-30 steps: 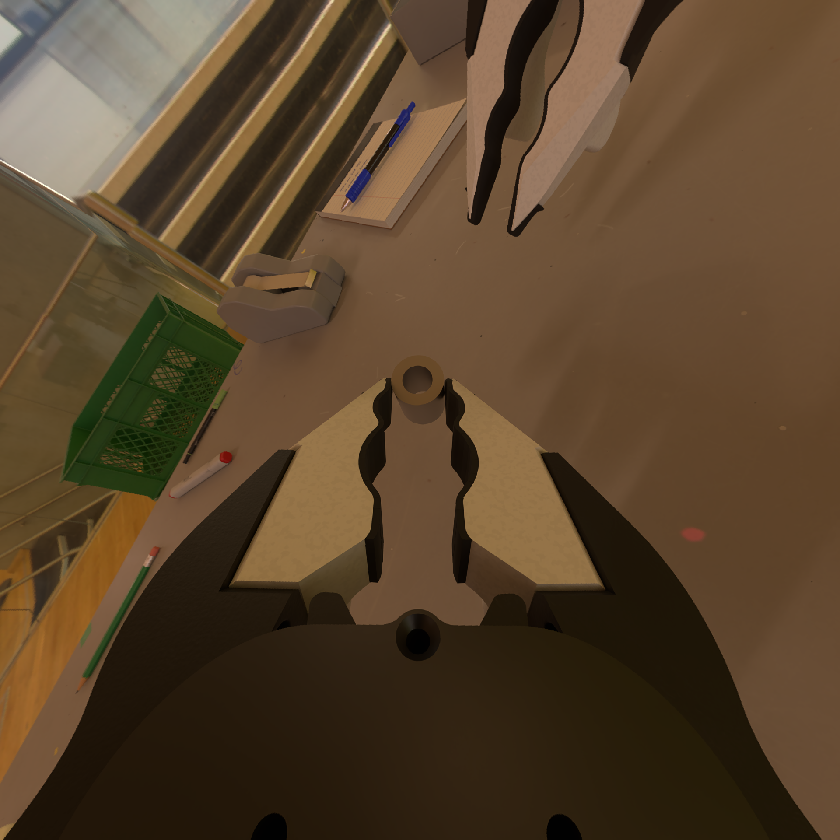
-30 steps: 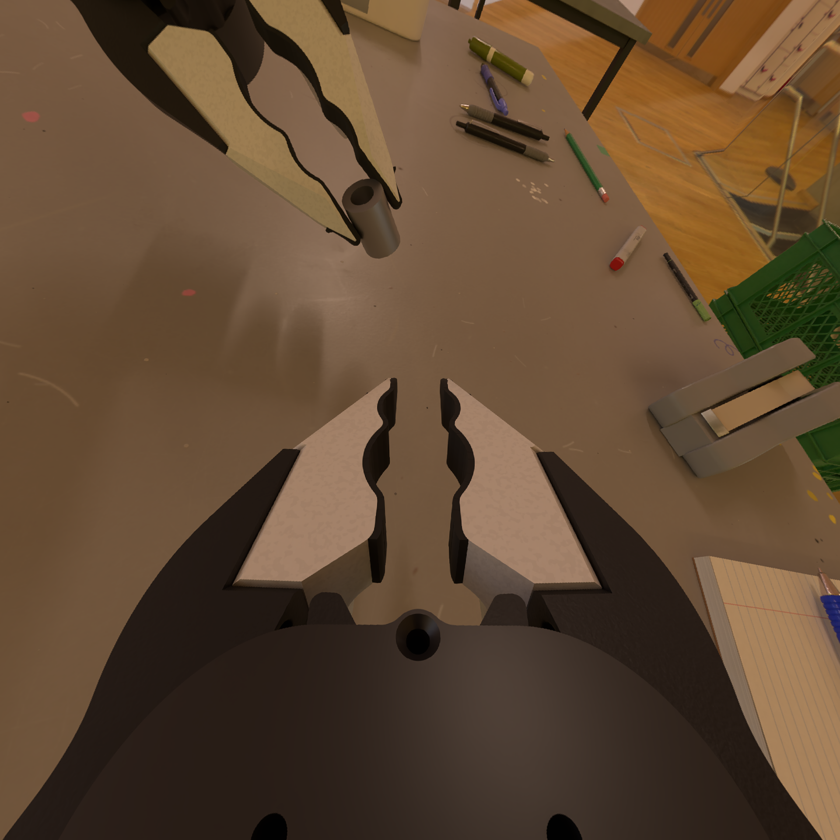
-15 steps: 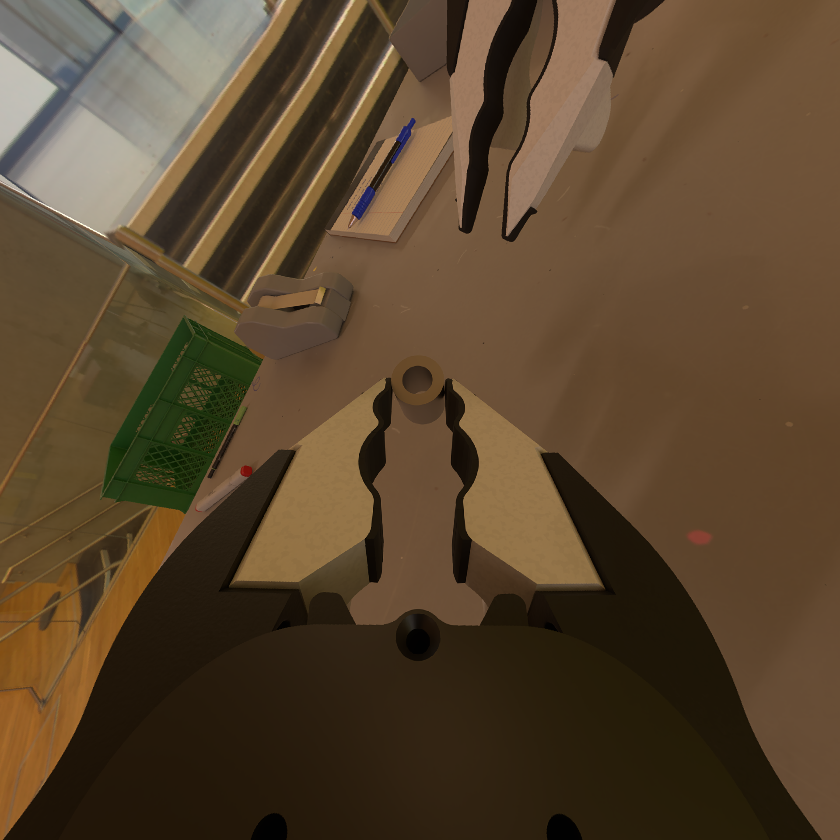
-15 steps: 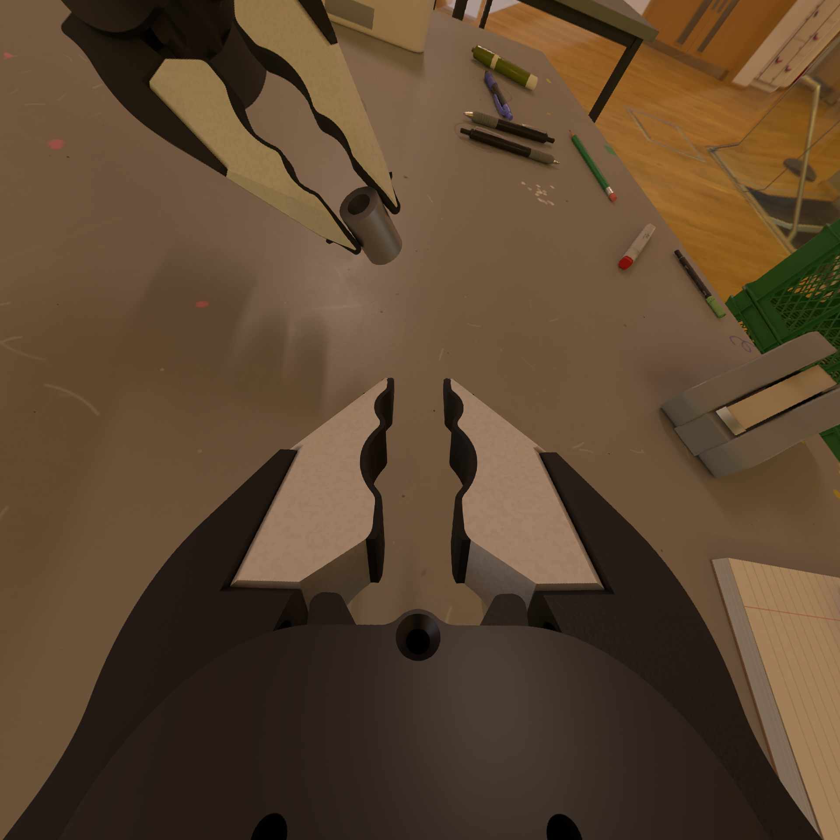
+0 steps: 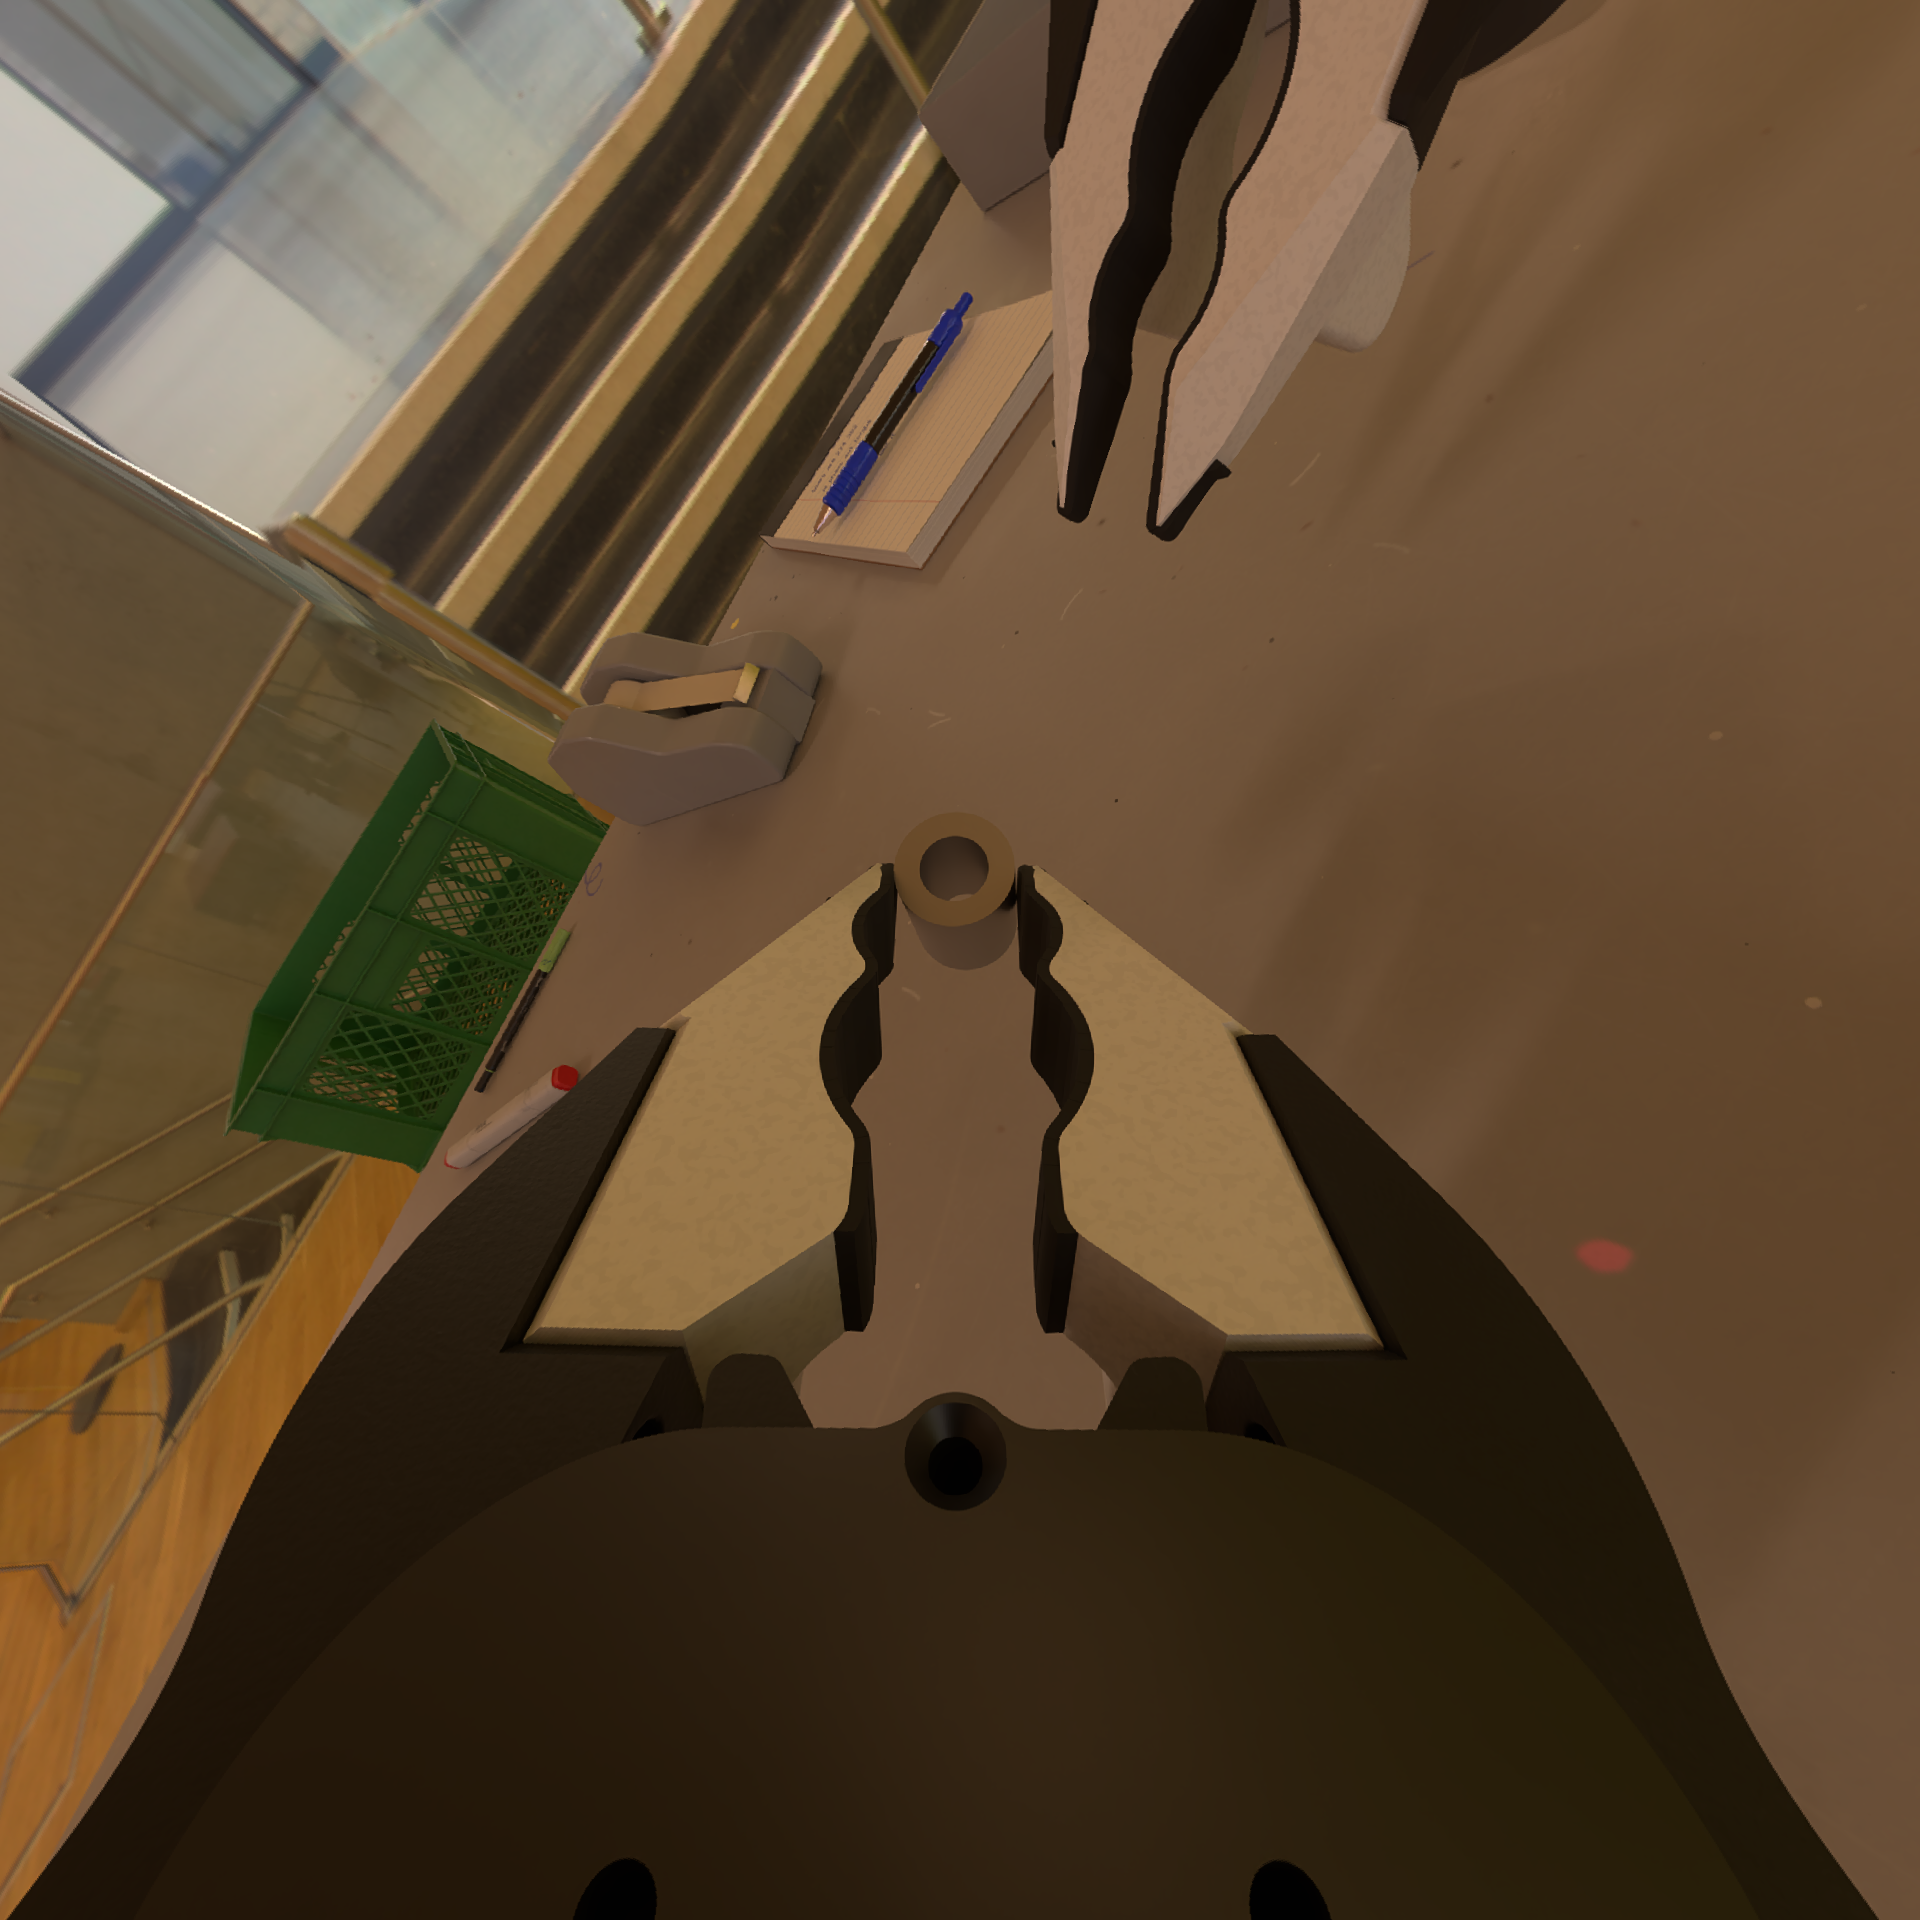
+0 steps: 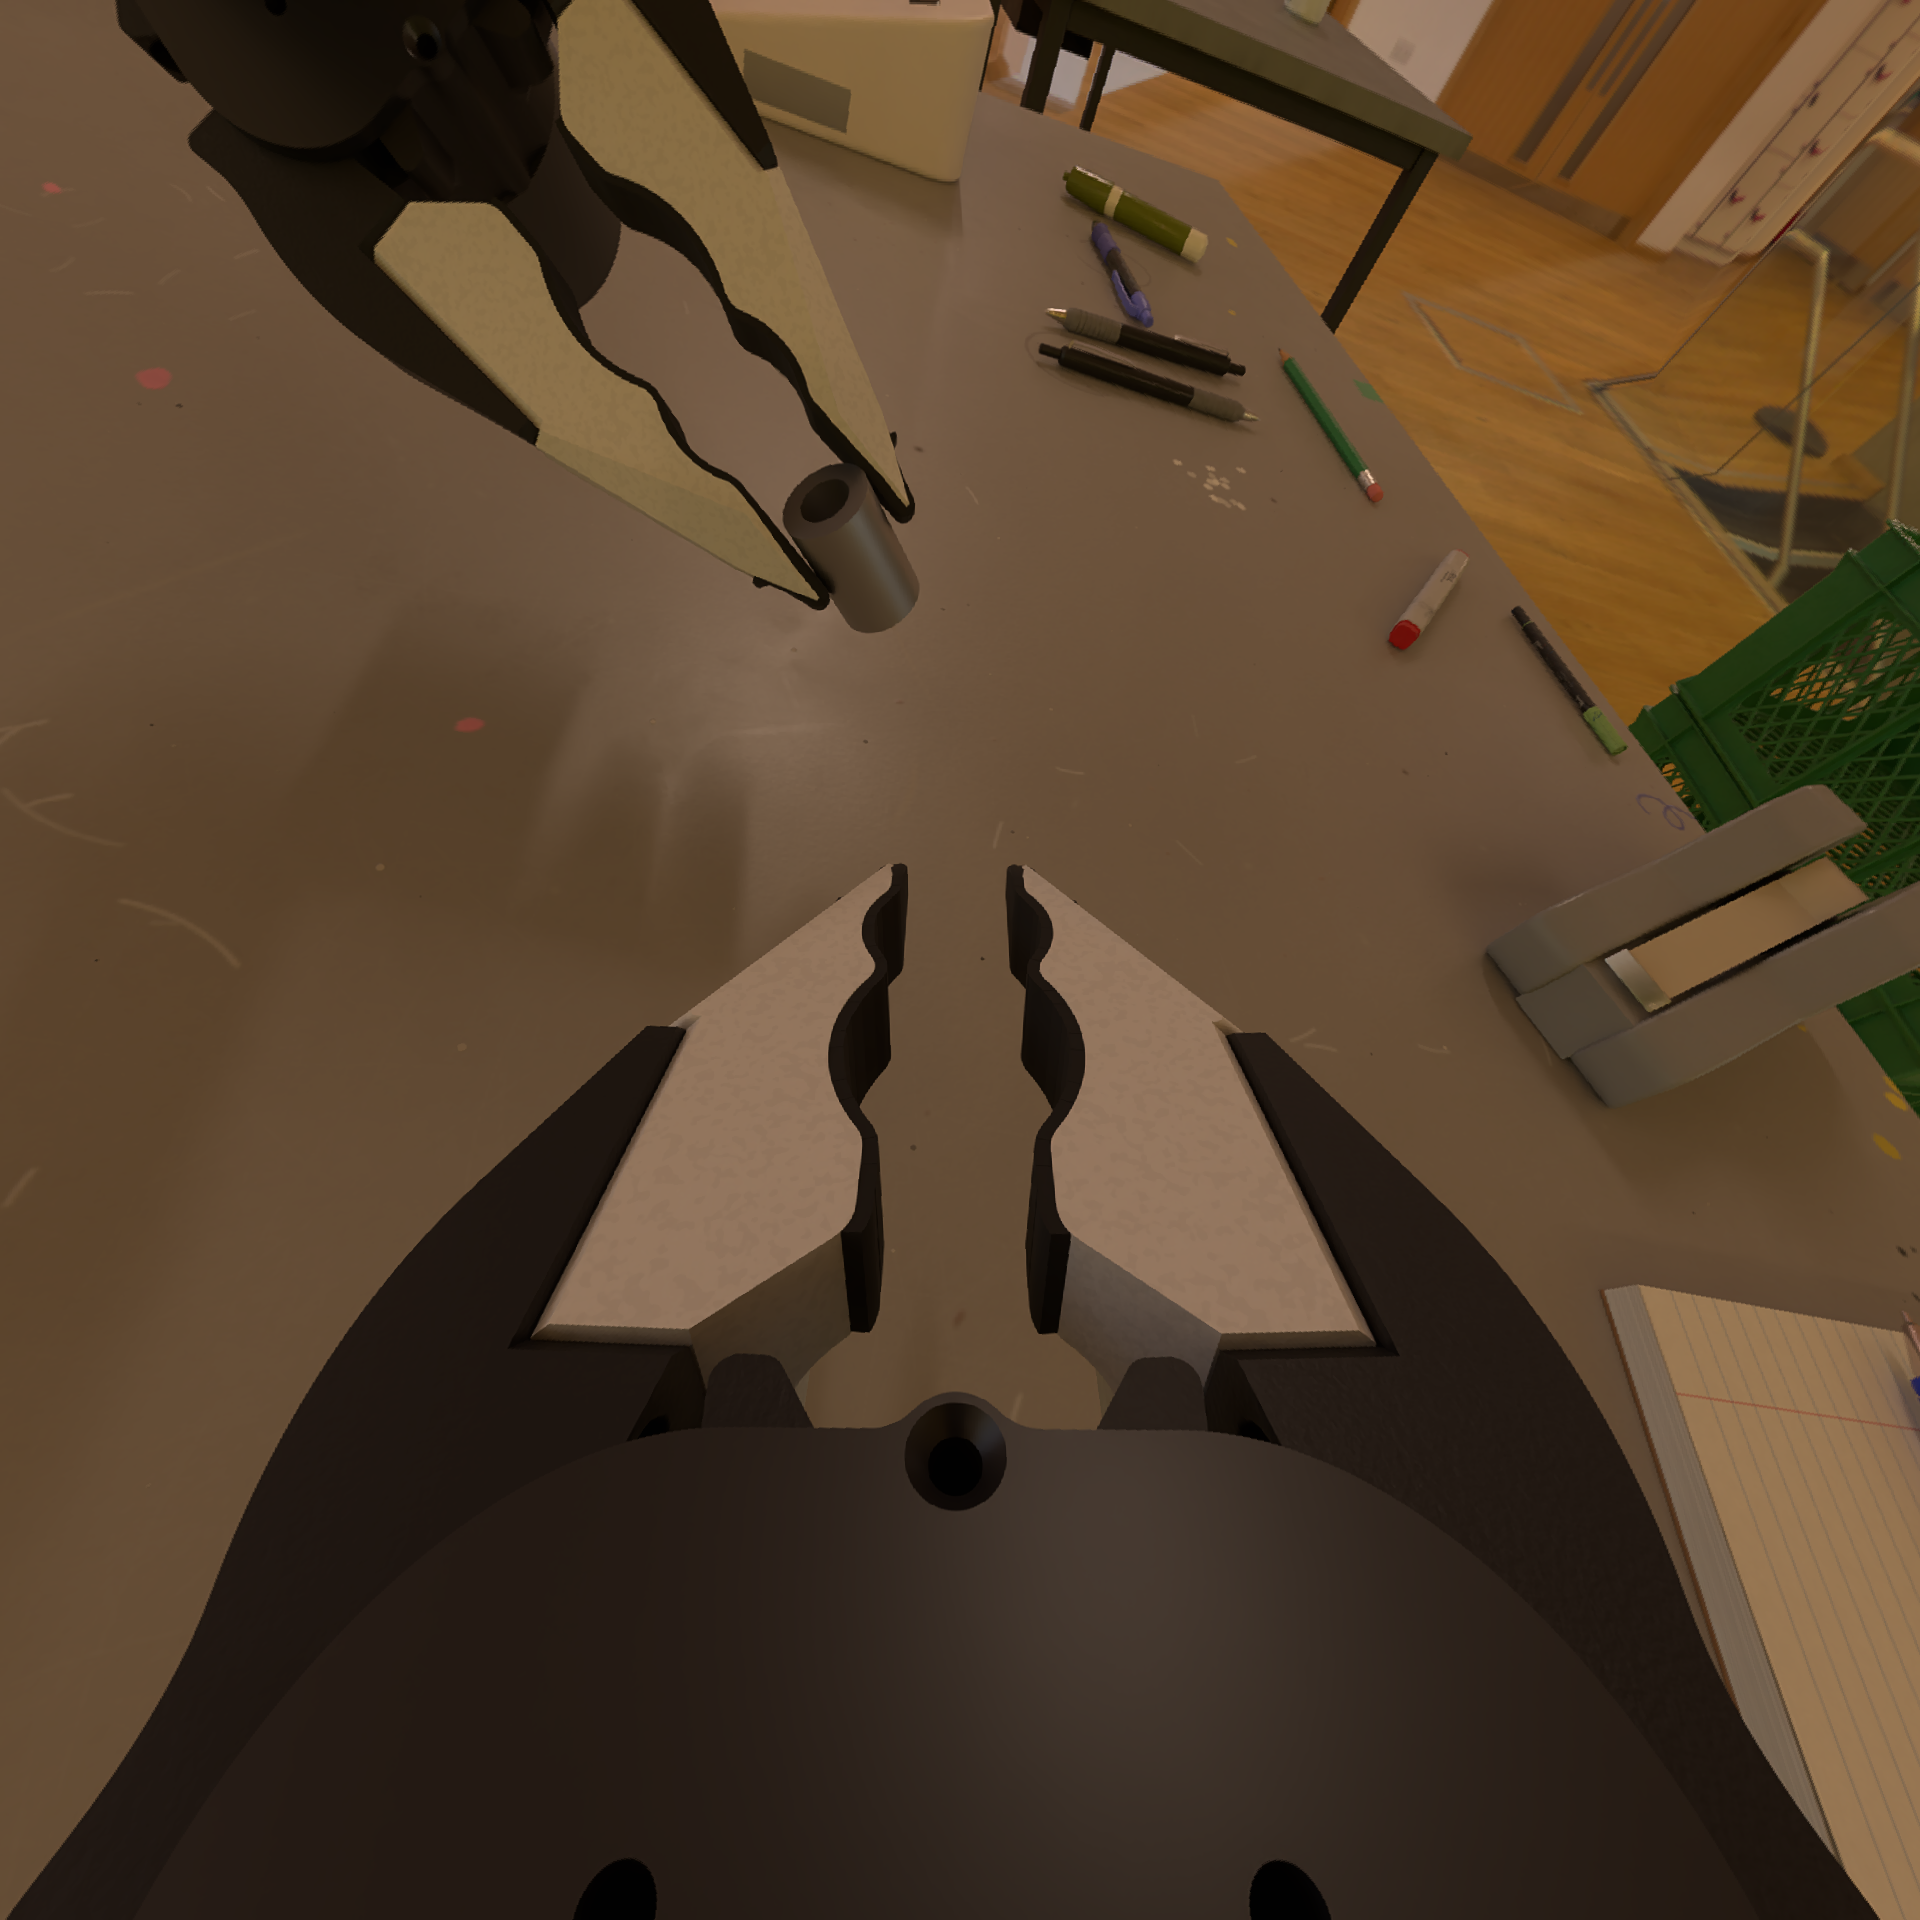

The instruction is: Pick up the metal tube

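Note:
The metal tube (image 5: 956, 930) is a short grey hollow cylinder, seen end-on between my left fingertips. My left gripper (image 5: 954, 875) is shut on it, tips pressing both sides. In the right wrist view the tube (image 6: 857, 561) hangs tilted in the left gripper (image 6: 857, 553), and its lower end looks clear of the brown table (image 6: 312, 935). My right gripper (image 6: 956, 873) is open and empty, low over the table and facing the tube from a short distance. It also shows at the top of the left wrist view (image 5: 1122, 520).
A grey tape dispenser (image 6: 1704, 945) and a green crate (image 6: 1818, 686) sit near the table's right edge. A lined notepad (image 5: 914, 436) carries a blue pen. Several pens, a pencil and a red-capped marker (image 6: 1429, 603) lie beyond the tube. A beige box (image 6: 862, 94) stands at the back.
My left gripper has risen with the tube still held; the table items look smaller in its view. My right gripper has drawn back a little, jaws still open.

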Controlling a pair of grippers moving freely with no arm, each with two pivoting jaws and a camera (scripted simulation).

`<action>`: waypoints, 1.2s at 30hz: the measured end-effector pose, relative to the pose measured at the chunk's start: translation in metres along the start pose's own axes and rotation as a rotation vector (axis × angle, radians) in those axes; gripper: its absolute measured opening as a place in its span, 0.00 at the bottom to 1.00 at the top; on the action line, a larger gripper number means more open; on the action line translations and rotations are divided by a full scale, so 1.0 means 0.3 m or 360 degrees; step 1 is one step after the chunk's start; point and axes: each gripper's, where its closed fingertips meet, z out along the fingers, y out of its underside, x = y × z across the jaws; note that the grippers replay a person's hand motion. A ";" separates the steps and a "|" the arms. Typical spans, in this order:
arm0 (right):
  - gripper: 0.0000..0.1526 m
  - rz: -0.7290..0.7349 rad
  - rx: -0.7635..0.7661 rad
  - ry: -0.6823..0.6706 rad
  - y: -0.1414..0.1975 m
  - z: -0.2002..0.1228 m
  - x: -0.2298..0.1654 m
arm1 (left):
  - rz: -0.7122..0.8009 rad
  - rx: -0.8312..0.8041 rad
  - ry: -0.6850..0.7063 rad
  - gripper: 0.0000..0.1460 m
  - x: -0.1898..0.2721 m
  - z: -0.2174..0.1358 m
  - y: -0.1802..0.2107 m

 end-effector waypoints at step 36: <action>0.11 -0.0042 0.0057 0.0026 -0.032 -0.005 -0.001 | -0.0215 0.0044 0.0015 0.16 -0.011 0.001 0.010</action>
